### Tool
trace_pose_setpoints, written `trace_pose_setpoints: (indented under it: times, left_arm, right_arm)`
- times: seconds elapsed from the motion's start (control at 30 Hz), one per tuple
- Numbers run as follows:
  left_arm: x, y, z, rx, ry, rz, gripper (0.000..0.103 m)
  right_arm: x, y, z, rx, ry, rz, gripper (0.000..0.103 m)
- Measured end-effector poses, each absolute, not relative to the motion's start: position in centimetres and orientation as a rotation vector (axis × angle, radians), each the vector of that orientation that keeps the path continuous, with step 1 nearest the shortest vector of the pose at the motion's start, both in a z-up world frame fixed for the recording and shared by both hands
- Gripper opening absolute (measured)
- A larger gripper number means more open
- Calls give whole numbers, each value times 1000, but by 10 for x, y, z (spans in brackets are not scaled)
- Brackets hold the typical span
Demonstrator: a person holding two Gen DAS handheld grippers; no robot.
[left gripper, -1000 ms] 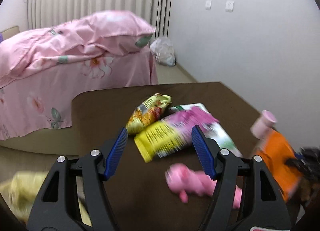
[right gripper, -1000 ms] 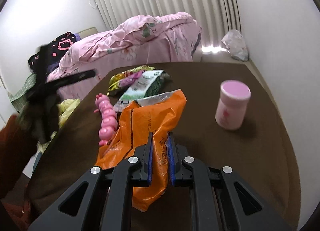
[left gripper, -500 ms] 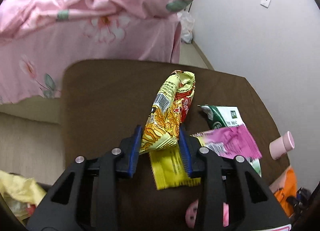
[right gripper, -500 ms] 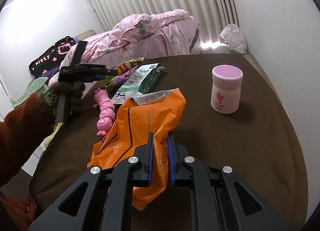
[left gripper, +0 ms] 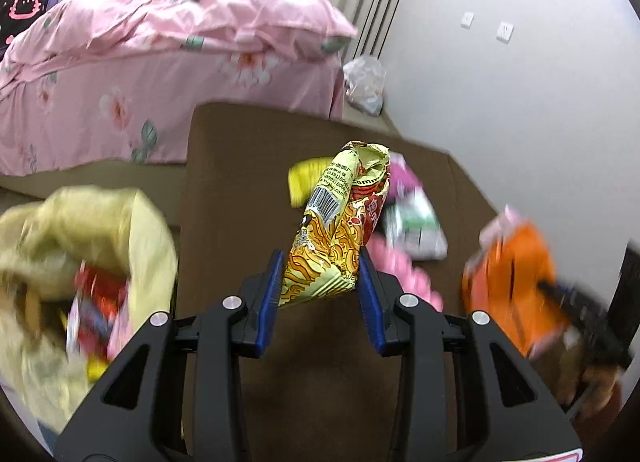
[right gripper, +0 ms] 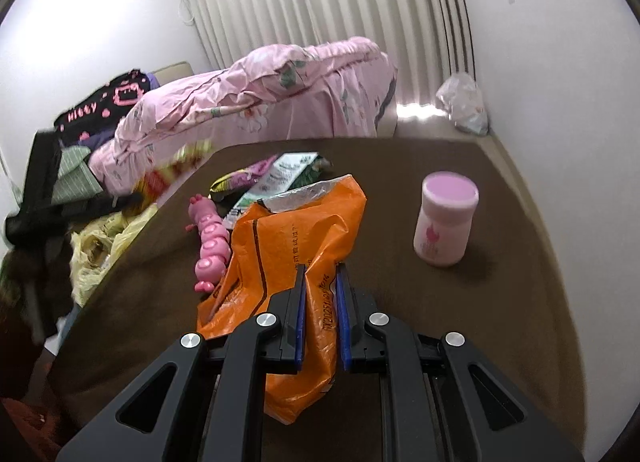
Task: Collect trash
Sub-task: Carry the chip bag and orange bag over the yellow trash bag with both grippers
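My left gripper (left gripper: 320,278) is shut on a yellow and red snack wrapper (left gripper: 340,221) and holds it above the brown table (left gripper: 240,149), near a yellow trash bag (left gripper: 80,246) at the table's left edge. The bag holds several wrappers. My right gripper (right gripper: 320,282) is shut on an orange plastic bag (right gripper: 304,234) that lies on the table. A green and white packet (right gripper: 280,177) and a pink and yellow packet (right gripper: 240,177) lie further back. The yellow bag also shows in the right wrist view (right gripper: 104,238).
A pink caterpillar toy (right gripper: 210,238) lies left of the orange bag. A pink jar (right gripper: 446,217) stands on the right. A bed with pink bedding (left gripper: 160,61) is behind the table. A white plastic bag (left gripper: 364,81) sits on the floor by the wall.
My left gripper closed on the yellow and red wrapper, lifted it off the table and swung it left towards the yellow bag. My right gripper stays shut on the orange bag.
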State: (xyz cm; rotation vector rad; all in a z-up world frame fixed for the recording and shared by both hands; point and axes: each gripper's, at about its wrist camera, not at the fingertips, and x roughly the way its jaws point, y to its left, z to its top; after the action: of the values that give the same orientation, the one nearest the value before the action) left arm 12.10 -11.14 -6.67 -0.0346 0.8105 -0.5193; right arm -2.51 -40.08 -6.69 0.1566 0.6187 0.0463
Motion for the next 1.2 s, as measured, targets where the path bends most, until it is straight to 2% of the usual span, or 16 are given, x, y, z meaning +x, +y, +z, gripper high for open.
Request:
trace_pose_setpoints:
  times: [0.2, 0.27, 0.3, 0.33, 0.47, 0.53, 0.57, 0.83, 0.97, 1.2]
  left_arm:
    - [89, -87, -80, -91, 821, -478, 35]
    - [86, -84, -79, -95, 821, -482, 35]
    - [84, -82, -78, -98, 820, -484, 35]
    - [82, -80, -78, -102, 816, -485, 35]
    - [74, -77, -75, -98, 803, -485, 35]
    - [72, -75, -74, -103, 800, -487, 35]
    - [71, -75, -74, -107, 800, -489, 35]
    - [62, -85, -81, -95, 813, -524, 35]
    - [60, -91, -81, -84, 813, -538, 36]
    - [56, -94, -81, -57, 812, -532, 36]
  right_arm:
    - [-17, -369, -50, 37, 656, 136, 14]
    - [-15, -355, -55, 27, 675, 182, 24]
    - [-14, -349, -59, 22, 682, 192, 36]
    - [-14, -345, -63, 25, 688, 199, 43]
    - [-15, -343, -75, 58, 716, 177, 49]
    - [-19, -350, -77, 82, 714, 147, 59]
    - [-22, -355, -76, 92, 706, 133, 60]
    - [-69, -391, -60, 93, 678, -68, 61]
    - [-86, -367, -65, 86, 709, 101, 61]
    - [-67, -319, -101, -98, 774, 124, 61]
